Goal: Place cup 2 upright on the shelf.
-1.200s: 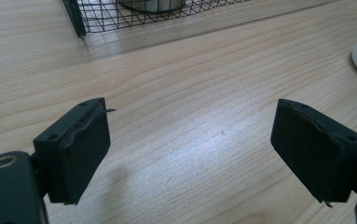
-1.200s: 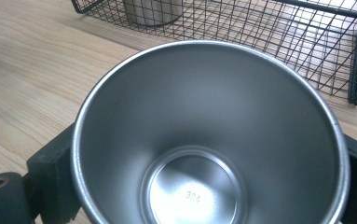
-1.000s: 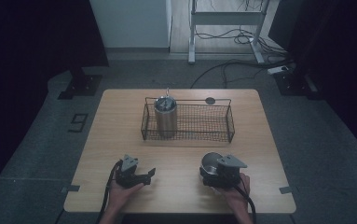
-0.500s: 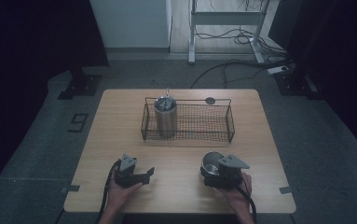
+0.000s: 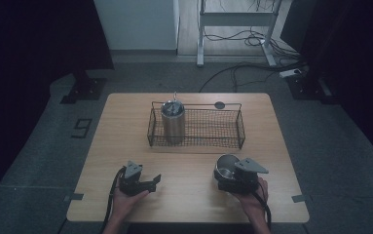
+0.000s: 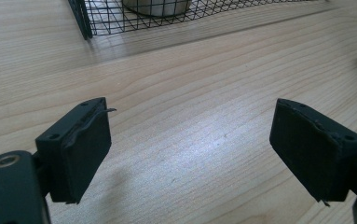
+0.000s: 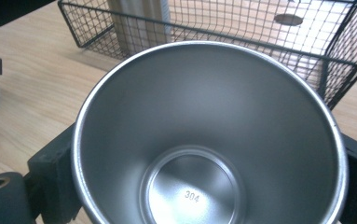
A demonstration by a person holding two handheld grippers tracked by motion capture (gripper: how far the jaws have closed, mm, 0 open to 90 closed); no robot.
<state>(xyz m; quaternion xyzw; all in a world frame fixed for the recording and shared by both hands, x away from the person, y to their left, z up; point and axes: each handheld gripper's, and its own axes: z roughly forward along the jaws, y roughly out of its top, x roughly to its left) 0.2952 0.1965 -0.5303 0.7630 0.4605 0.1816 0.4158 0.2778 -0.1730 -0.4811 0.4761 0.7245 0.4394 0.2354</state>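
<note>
Right tool (image 5: 229, 171) pinching steel cup (image 7: 209, 140) near wire basket (image 5: 196, 127), left tool (image 5: 147, 184) spread, empty – cup could slip – smooth tapered wall, shallow grip.

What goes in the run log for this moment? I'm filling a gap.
left gripper: open, empty, jaws just been closing | right gripper: shut on steel cup | wire basket: holds steel cylinder

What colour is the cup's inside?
Shiny silver steel cup; the right gripper view shows it best.
</note>
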